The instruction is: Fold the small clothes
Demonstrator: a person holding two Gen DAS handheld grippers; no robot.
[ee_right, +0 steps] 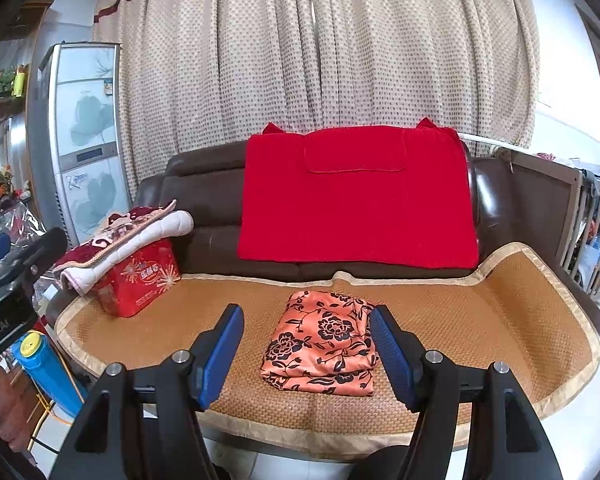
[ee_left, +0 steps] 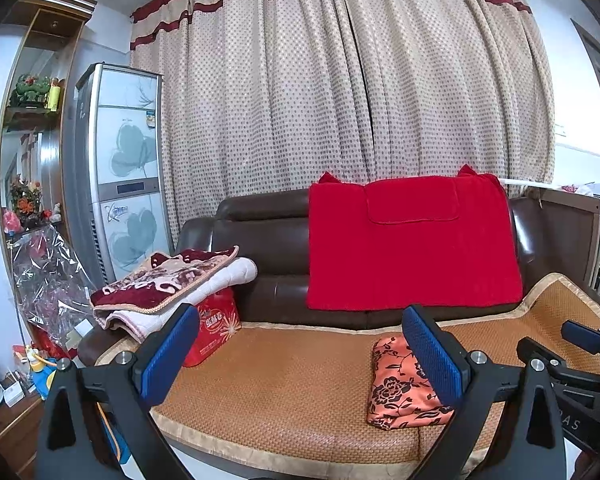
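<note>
A folded orange garment with black flowers (ee_right: 324,344) lies on the woven mat (ee_right: 500,320) covering the sofa seat. In the right wrist view it sits just beyond my right gripper (ee_right: 306,322), whose blue pads stand apart with nothing between them. In the left wrist view the same garment (ee_left: 400,392) shows behind the right-hand pad of my left gripper (ee_left: 300,328), which also stands open and empty, held short of the sofa's front edge. The right gripper (ee_left: 580,344) appears at that view's right edge.
A red cloth (ee_right: 356,204) hangs over the brown sofa back. At the sofa's left end, a folded quilt (ee_right: 120,240) rests on a red box (ee_right: 140,280). A blue bottle (ee_right: 44,372) and clutter stand on the floor at left; a slatted crib (ee_right: 596,232) at right.
</note>
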